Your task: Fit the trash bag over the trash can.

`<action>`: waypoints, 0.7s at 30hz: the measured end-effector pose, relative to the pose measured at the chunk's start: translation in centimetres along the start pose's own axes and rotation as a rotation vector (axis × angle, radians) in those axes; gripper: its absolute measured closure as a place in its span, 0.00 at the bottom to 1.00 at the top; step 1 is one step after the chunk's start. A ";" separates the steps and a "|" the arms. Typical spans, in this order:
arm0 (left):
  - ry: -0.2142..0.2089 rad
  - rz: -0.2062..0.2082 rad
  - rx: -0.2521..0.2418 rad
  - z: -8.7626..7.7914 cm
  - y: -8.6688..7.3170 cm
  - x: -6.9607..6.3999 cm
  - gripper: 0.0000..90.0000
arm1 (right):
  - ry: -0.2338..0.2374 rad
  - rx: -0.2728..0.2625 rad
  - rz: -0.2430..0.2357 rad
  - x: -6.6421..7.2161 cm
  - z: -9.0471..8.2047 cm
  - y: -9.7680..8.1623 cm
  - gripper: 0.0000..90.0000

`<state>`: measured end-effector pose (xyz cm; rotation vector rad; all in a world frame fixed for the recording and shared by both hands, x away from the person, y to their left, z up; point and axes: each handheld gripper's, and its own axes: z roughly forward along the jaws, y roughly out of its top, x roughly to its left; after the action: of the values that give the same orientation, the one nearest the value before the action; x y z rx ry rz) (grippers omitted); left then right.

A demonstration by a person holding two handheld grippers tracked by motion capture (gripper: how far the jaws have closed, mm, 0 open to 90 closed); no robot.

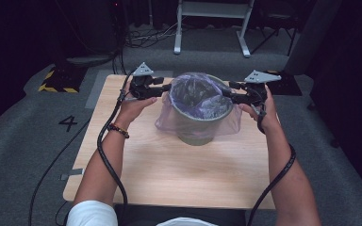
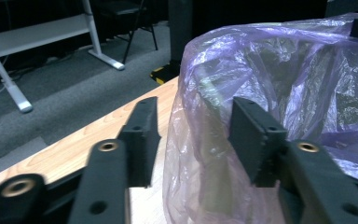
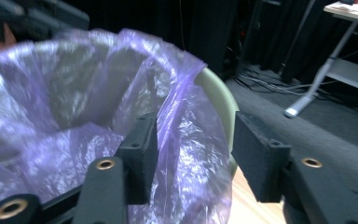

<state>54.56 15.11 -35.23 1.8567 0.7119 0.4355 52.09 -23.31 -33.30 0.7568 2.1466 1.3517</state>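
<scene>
A: Where is the bin sitting?

B: The green bin point(image 1: 199, 126) is standing upright on the wooden table point(image 1: 169, 169), toward its far half. A purple bag point(image 1: 202, 96) is lining it, with the loose film draping over the rim and down the outside.

A: And the two claws?

B: The left gripper point(image 1: 166, 88) is reaching the bin's left rim, and the right gripper point(image 1: 227, 95) is meeting it from the opposite side.

A: Are they gripping?

B: In the left gripper view, the bag point(image 2: 261, 93) is bulging between the jaws, but the pads are standing apart from it, so that claw is released. In the right gripper view, the bag's edge point(image 3: 186, 130) and the bin's rim point(image 3: 219, 100) are lying between the jaws with a gap showing on the outer side, so that one is released too.
</scene>
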 end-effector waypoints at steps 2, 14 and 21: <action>-0.016 0.017 0.012 0.4 0.0 -0.1 0.73 | -0.019 0.037 -0.022 0.1 0.3 0.1 0.74; -0.001 0.057 0.038 0.8 -0.1 -0.7 0.92 | -0.148 -0.007 0.103 -1.7 -0.2 -0.1 0.97; -0.022 0.049 0.035 1.9 -0.2 -0.9 1.00 | -0.195 -0.007 0.209 -3.6 0.1 -1.1 0.95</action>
<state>54.96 13.28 -36.16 1.9118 0.6645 0.4362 54.57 -26.07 -33.94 1.0881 1.9526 1.3250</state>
